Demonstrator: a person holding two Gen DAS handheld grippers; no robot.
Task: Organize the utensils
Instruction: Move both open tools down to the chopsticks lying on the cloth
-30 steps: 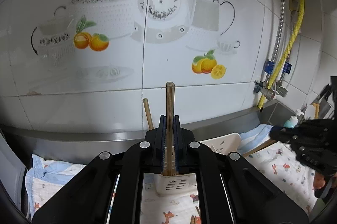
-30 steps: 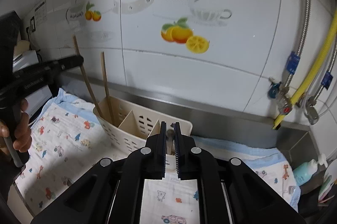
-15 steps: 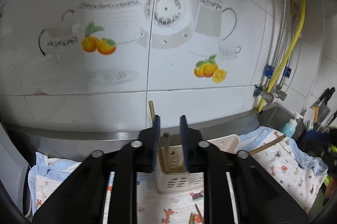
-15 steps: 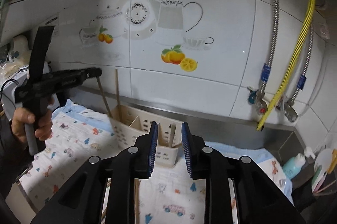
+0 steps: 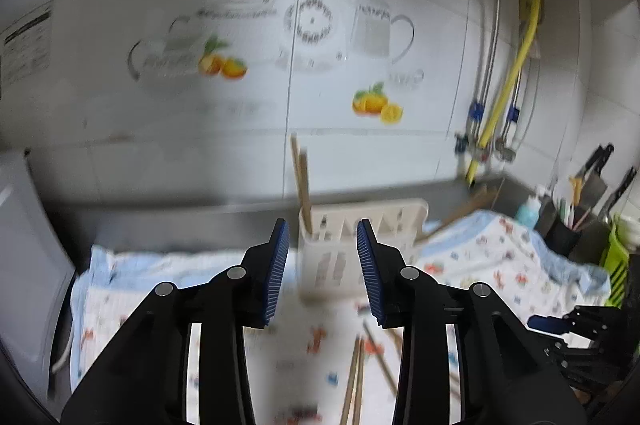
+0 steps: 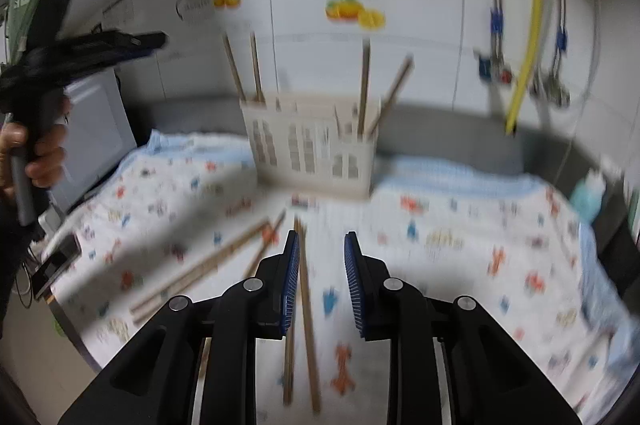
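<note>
A cream slotted caddy (image 6: 312,149) stands on the patterned cloth (image 6: 460,245) by the tiled wall. Two chopsticks (image 6: 244,69) lean in its left end and two more (image 6: 364,85) in its right end. Several loose chopsticks (image 6: 308,325) lie on the cloth in front. My right gripper (image 6: 322,241) hovers low over them; its jaws are closing and nothing is between them. My left gripper (image 5: 322,229) is back from the caddy (image 5: 396,221), its jaws opening and empty. The left gripper (image 6: 156,41) also shows at the left of the right wrist view, held by a hand (image 6: 40,153).
A yellow hose (image 5: 516,65) and metal pipes run down the wall at the right. A blue bottle (image 5: 528,205), a dark holder with knives (image 5: 568,225) and a green rack (image 5: 616,265) stand at the far right. A white appliance (image 6: 92,129) sits left of the cloth.
The left gripper let go of the chopstick, which now stands in the caddy, and drew back. The right gripper opened, pulled away from the caddy and sank toward the loose chopsticks.
</note>
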